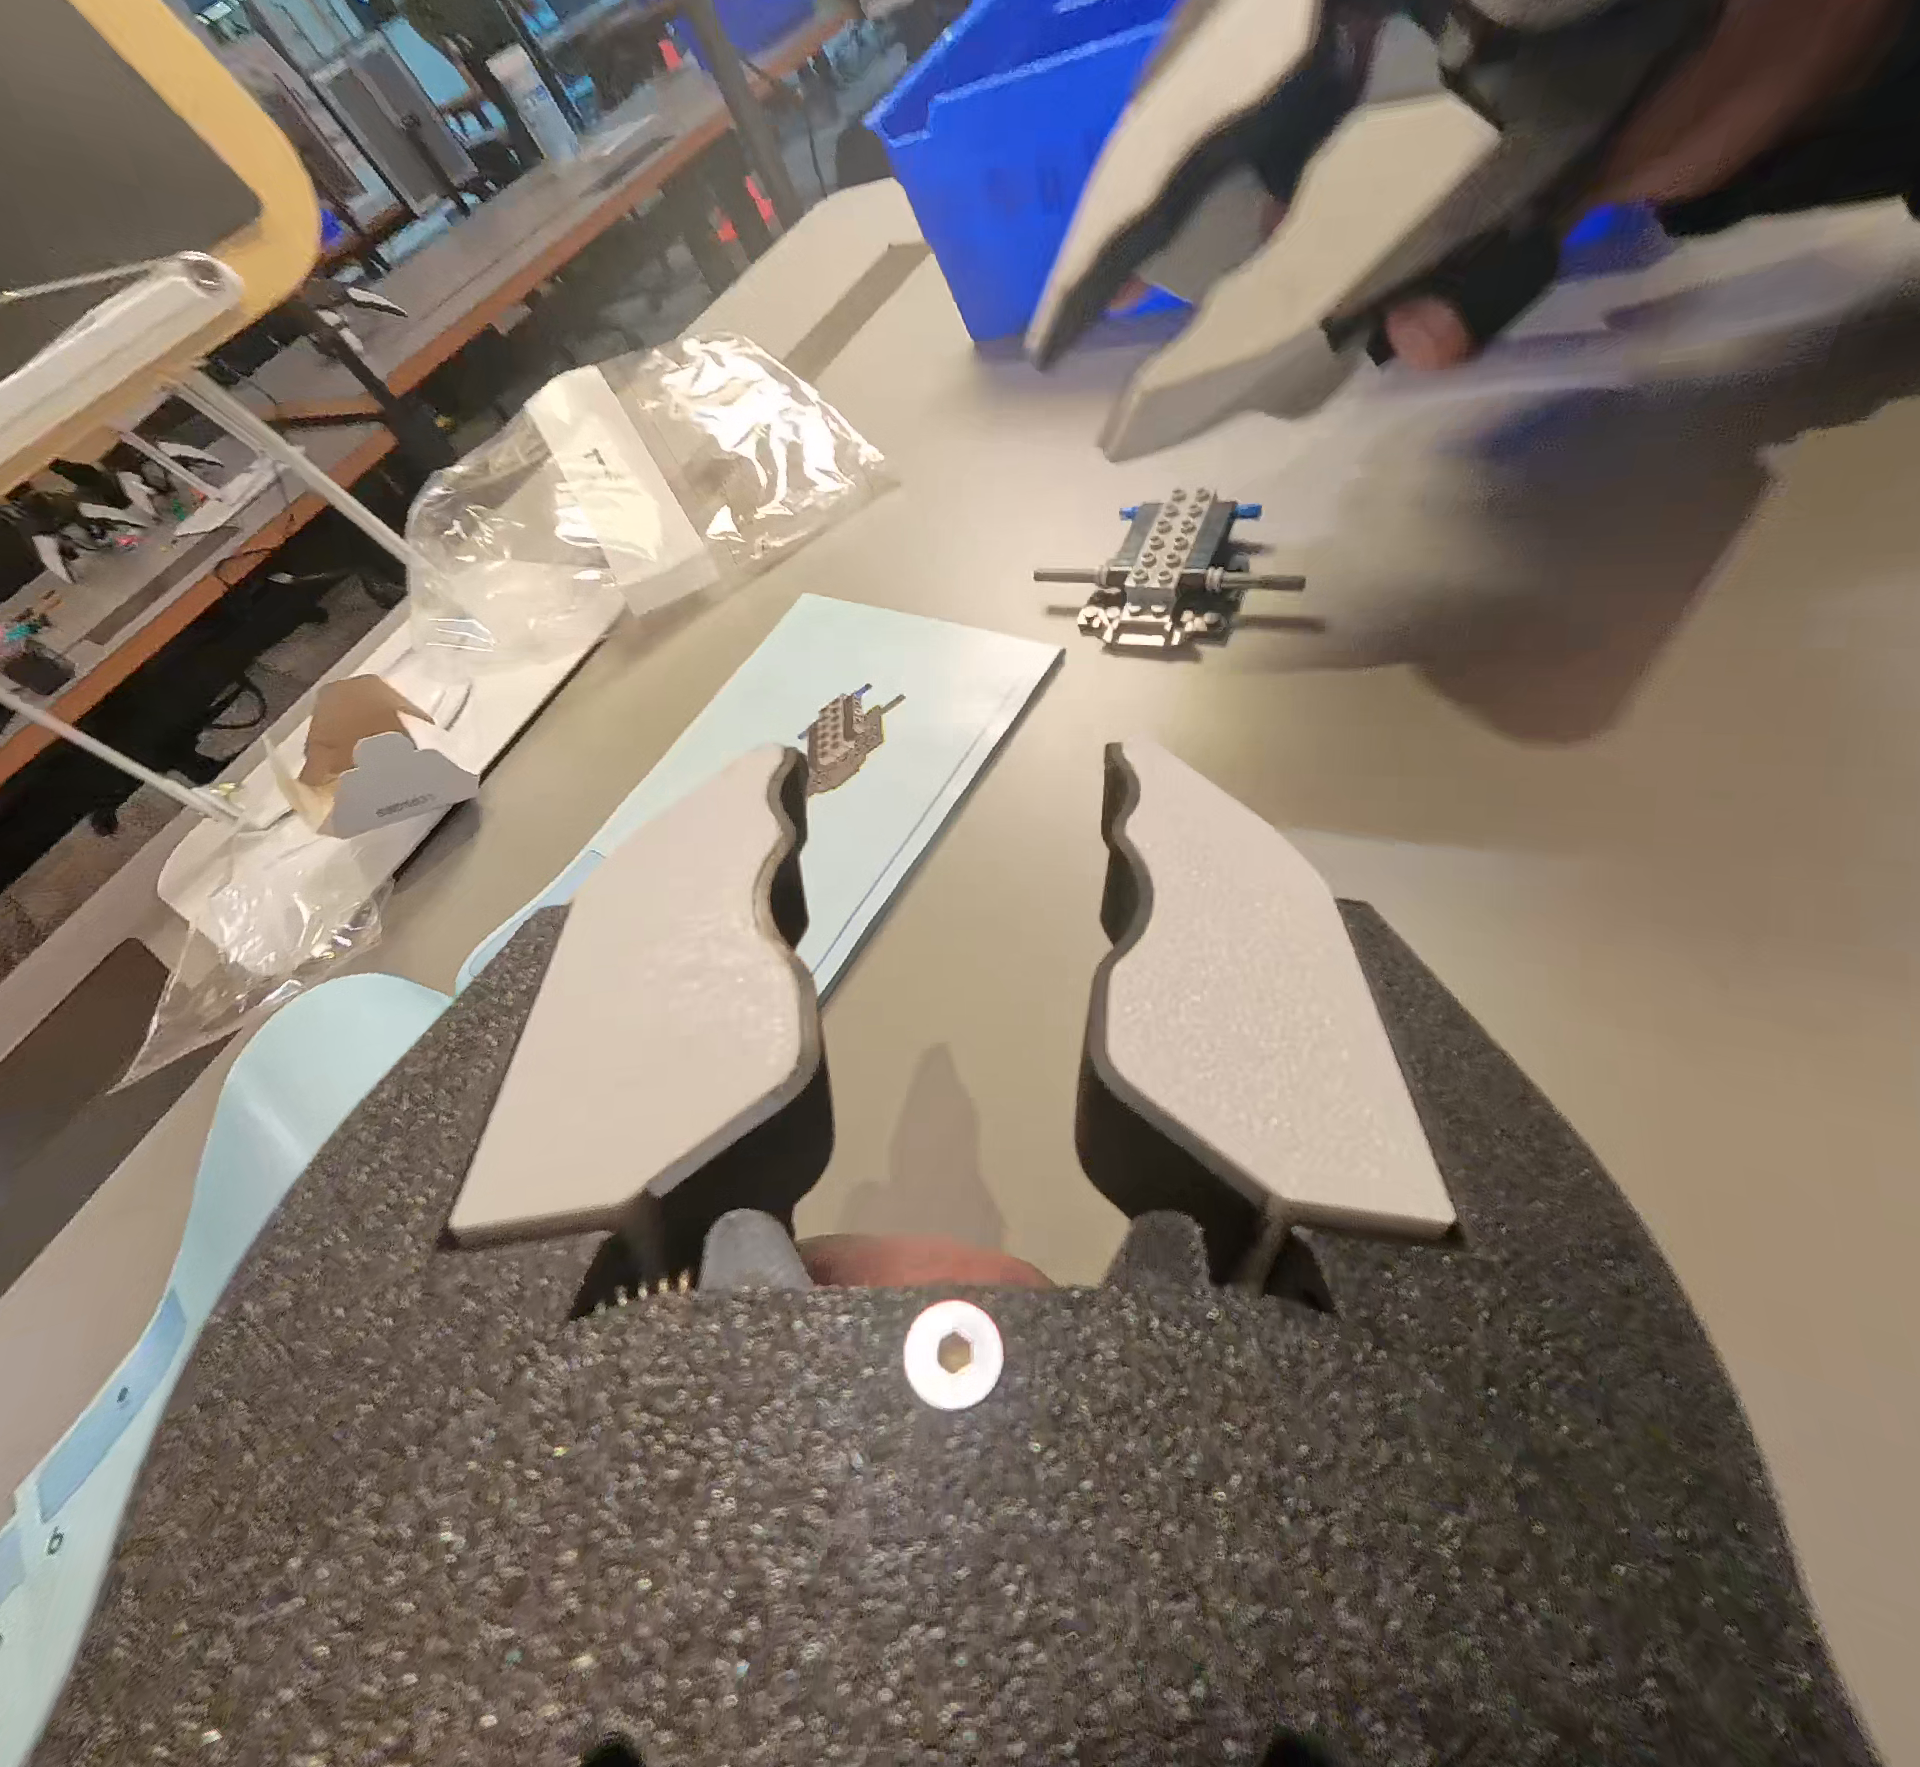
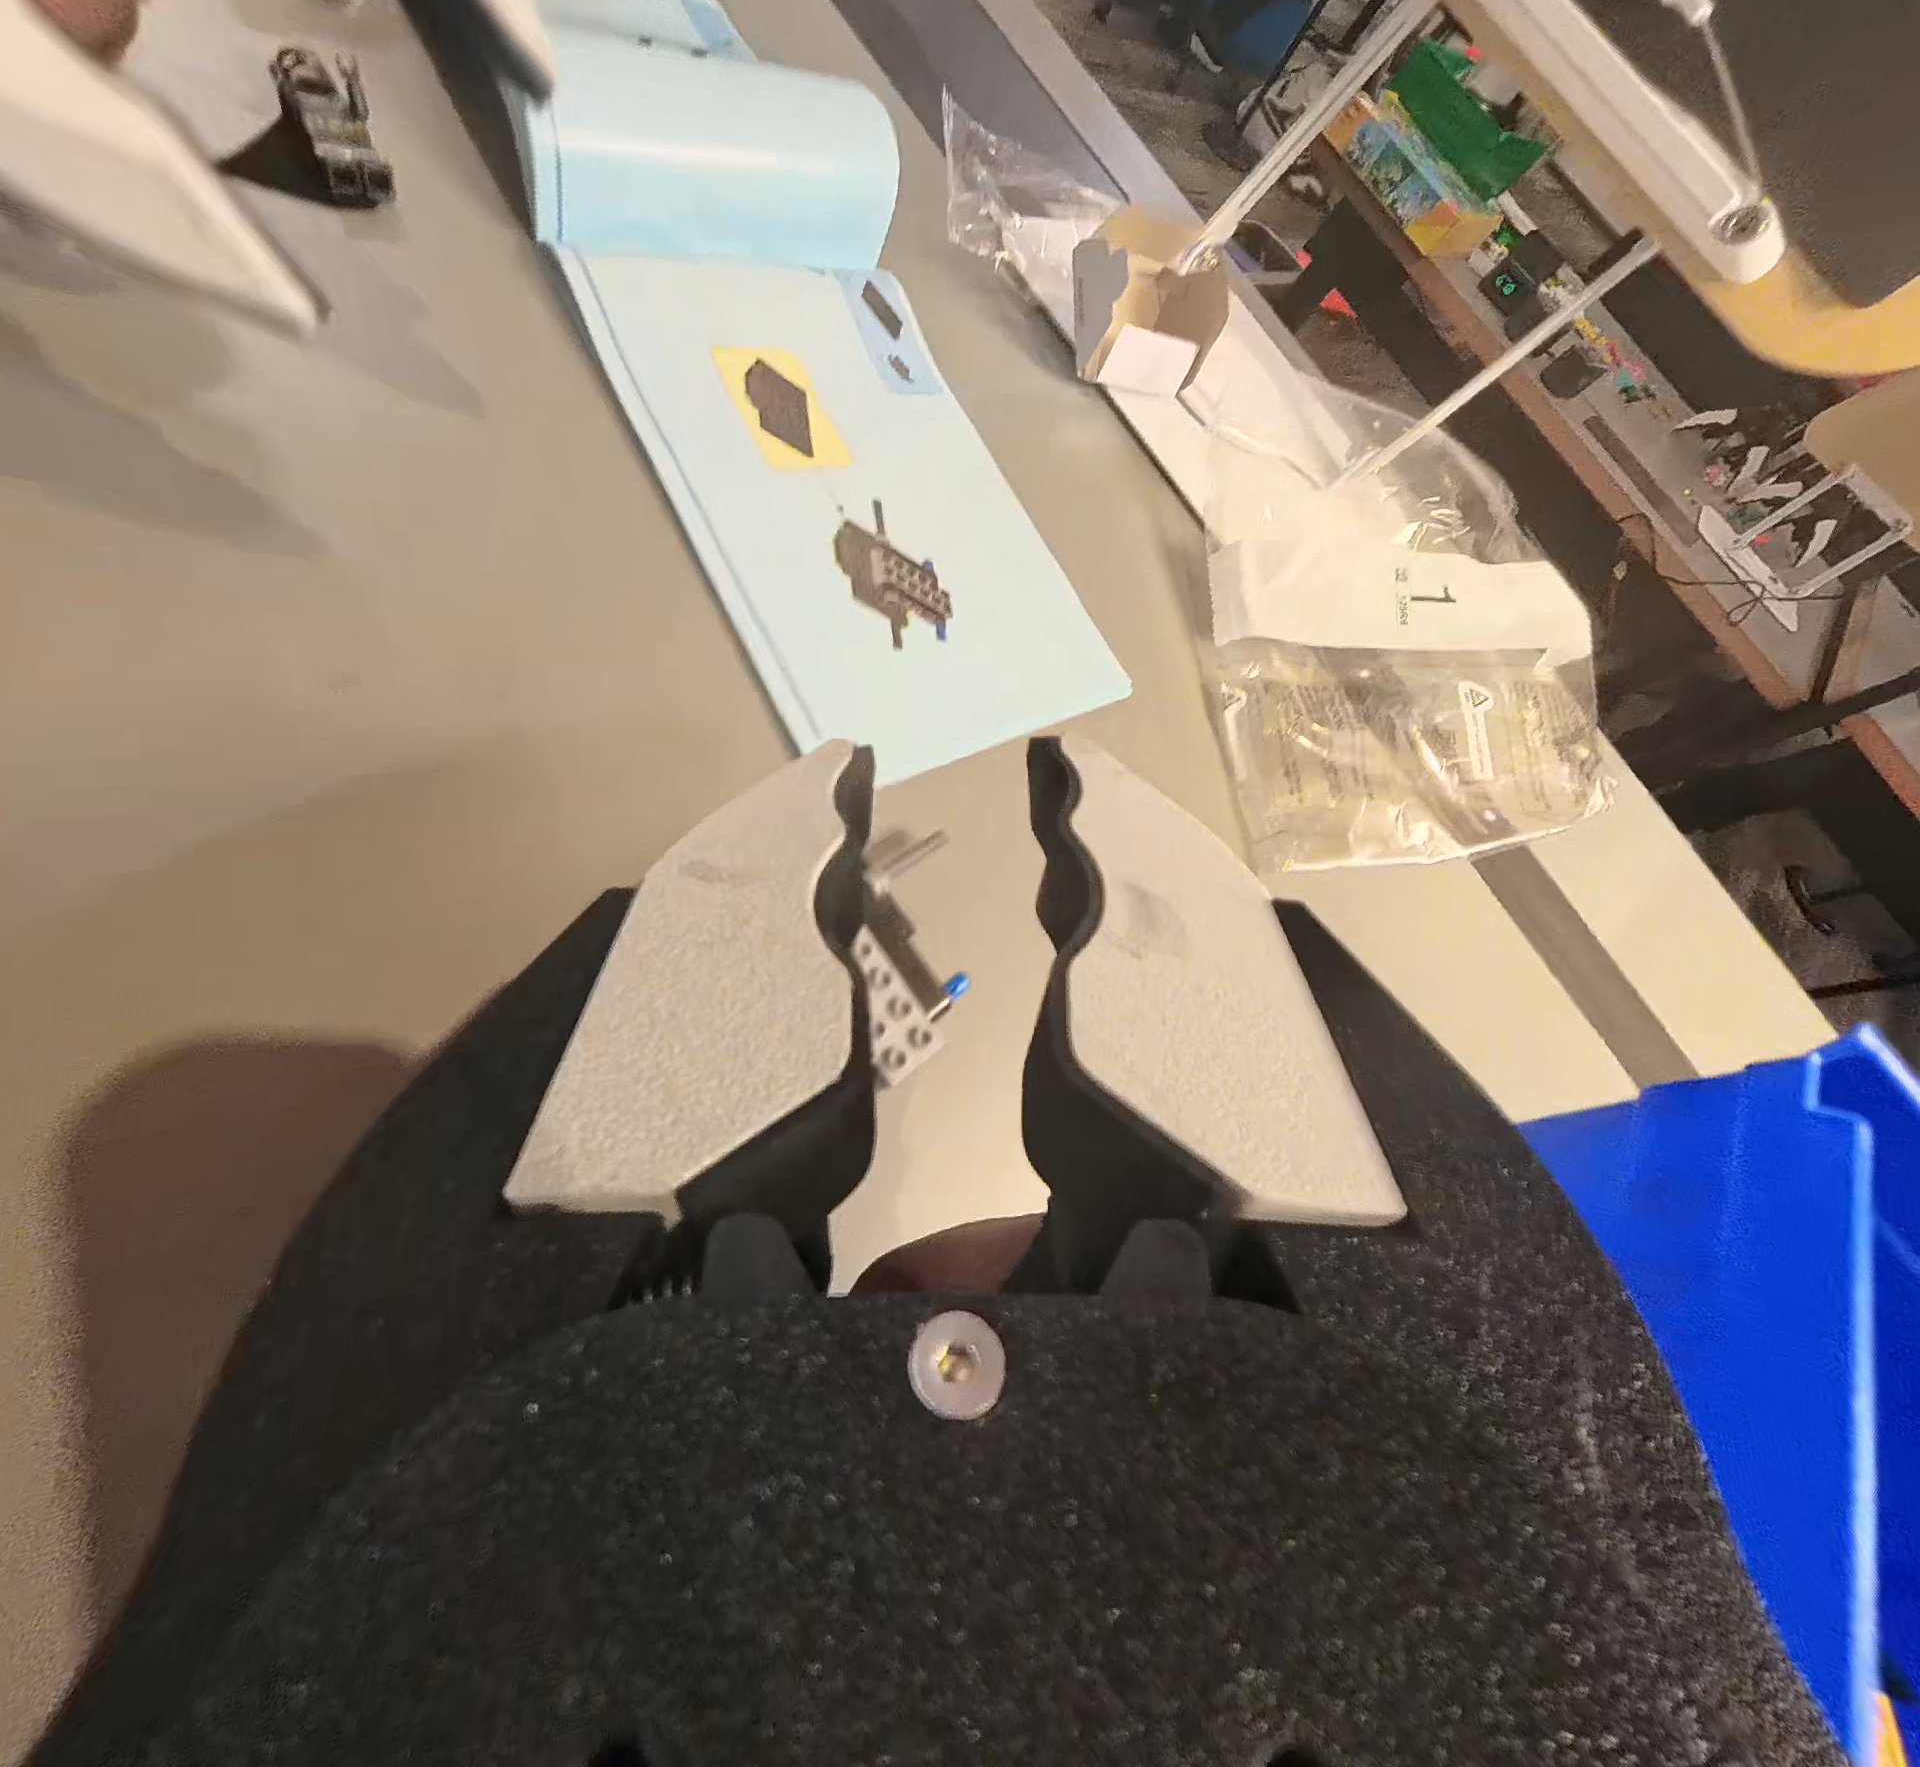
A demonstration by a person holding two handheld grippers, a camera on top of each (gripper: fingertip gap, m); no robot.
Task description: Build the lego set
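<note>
I see a beige tabletop (image 1: 1351, 938) carrying a pale blue booklet (image 2: 935, 574) whose page has a yellow patch around a dark shape, and a grey brick model (image 1: 1174, 569) with blue pins. My fingers (image 1: 665, 990) are light grey with black inner faces on speckled black bodies. The bin (image 1: 1039, 107) is bright blue, the bags (image 2: 1403, 709) clear with white strips.

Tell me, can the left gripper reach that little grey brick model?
Probably yes: the left gripper is open, with only table before the brick model. The right gripper hovering over it could crowd.
</note>
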